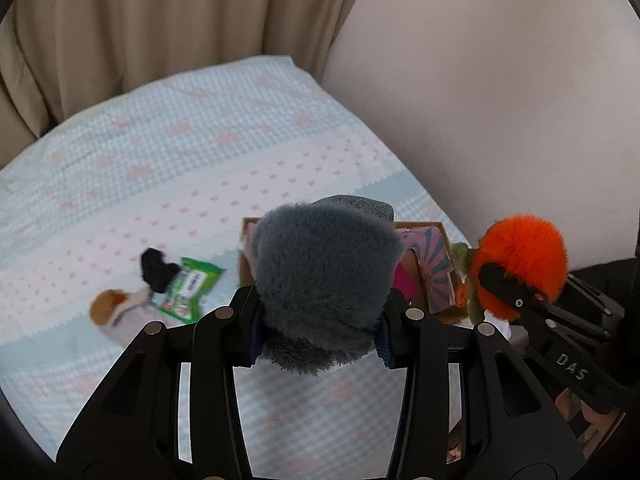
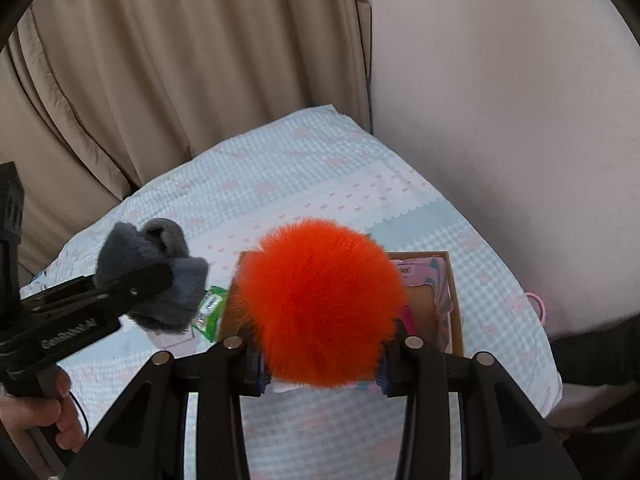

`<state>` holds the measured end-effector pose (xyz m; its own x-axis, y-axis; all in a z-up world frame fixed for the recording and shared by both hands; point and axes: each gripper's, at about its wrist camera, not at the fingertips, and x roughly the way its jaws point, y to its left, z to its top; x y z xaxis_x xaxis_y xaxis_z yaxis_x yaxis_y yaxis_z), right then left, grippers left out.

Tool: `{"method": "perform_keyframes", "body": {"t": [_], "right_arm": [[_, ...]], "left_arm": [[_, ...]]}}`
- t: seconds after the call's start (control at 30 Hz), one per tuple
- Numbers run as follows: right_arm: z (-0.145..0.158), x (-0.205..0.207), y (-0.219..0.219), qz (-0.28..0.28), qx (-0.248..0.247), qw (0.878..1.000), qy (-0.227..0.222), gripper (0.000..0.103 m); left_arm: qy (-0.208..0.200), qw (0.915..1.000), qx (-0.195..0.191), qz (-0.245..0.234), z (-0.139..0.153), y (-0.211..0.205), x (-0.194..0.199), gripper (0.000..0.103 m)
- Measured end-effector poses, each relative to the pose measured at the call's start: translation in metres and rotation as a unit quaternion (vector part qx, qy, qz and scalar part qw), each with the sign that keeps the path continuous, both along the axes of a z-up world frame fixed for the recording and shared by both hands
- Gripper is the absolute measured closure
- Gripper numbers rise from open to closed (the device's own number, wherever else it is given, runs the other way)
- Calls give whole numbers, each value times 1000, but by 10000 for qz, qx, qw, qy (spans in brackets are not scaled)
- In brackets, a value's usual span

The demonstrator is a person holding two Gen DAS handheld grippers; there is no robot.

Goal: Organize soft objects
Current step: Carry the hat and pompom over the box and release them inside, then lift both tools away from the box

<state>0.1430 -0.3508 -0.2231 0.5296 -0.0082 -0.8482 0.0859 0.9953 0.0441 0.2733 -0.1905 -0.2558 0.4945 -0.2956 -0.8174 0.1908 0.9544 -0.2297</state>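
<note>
My left gripper (image 1: pixel 320 336) is shut on a grey fluffy plush (image 1: pixel 324 276) and holds it above the bed; it also shows in the right wrist view (image 2: pixel 160 276). My right gripper (image 2: pixel 320 364) is shut on an orange fluffy pom-pom toy (image 2: pixel 320 300), also seen at the right of the left wrist view (image 1: pixel 520 260), with green trim beside it. Both hang over an open cardboard box (image 2: pixel 452 304) with a pink patterned lining (image 1: pixel 434 264). On the bed lie a black sock (image 1: pixel 158 270), a green wipes pack (image 1: pixel 190 290) and a brown-and-pale soft item (image 1: pixel 116 310).
The bed (image 1: pixel 200 168) has a light blue checked cover with pink bows. Beige curtains (image 2: pixel 160 60) hang behind it and a pale wall (image 2: pixel 500 100) runs along the right. A pink ring (image 2: pixel 538 306) lies at the bed's right edge.
</note>
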Motion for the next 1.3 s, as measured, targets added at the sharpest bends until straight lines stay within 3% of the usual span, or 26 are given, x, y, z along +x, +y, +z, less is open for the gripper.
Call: {"method": "perform_keyframes", "body": {"t": [0.3,0.47,0.67,0.73,0.77,0.8,0.83,0.87,0.9,0.93,0.97,1.3], "right_arm": [[-60,58,-40,380,417,9957,732,67],[-106,86,-47,512,713,9879,1278,67],[-147,105,-48,462,1030,9773,1791,67],[-156,109,-51,450,1101,9748,1887,64],[-159,111,-51,442,1141,9739,1914,64],[-161,112,-51,413,1214,9726,1940,63],[-165,113,-54,358,1338,9703,1984,58],[-169,115,-55,323,1447,9680,2025,44],[-171,117,-55,312,1545,9659,2053,33],[-172,118,-55,339,1601,9653,2037,9],[-172,118,-56,376,1605,9660,1990,0],[-167,104,-66,356,1359,9717,1901,0]], "left_arm": [[762,9964,317,199,-72,-38,46,64],[1274,9897,646,135,-119,-50,59,64],[1603,9821,985,-1,-150,-58,67,64],[1616,9807,1099,-65,-150,-61,69,59],[1614,9795,1204,-97,-151,-63,69,52],[1616,9788,1249,-118,-151,-63,70,36],[1654,9778,1270,-195,-151,-65,69,27],[1671,9772,1288,-241,-151,-66,68,13],[1653,9772,1300,-280,-151,-67,67,5],[1657,9769,1310,-308,-149,-66,67,2],[1659,9764,1342,-325,-148,-66,65,0],[1685,9784,1171,-255,-138,-56,50,0]]}}
